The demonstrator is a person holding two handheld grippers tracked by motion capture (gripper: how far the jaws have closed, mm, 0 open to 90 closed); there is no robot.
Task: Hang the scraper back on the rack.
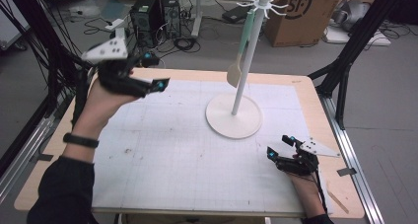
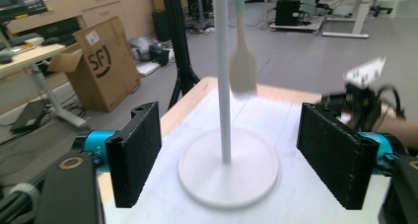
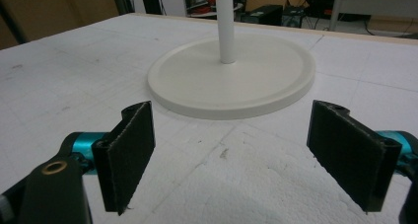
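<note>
Left claw: jaws parted with nothing between them, raised above the counter's far left corner.
Right claw: jaws spread wide, gripping nothing, low over the white foam mat near the stand's base.
Spatula: the mint-handled cream silicone spatula hangs from a hook of the white round-based pole stand, blade down beside the pole.
Counter: light wood, mat on top.

A cardboard box sat on the grey floor beyond the table's far edge. Black computer towers stood left of the box, amid cables.
</note>
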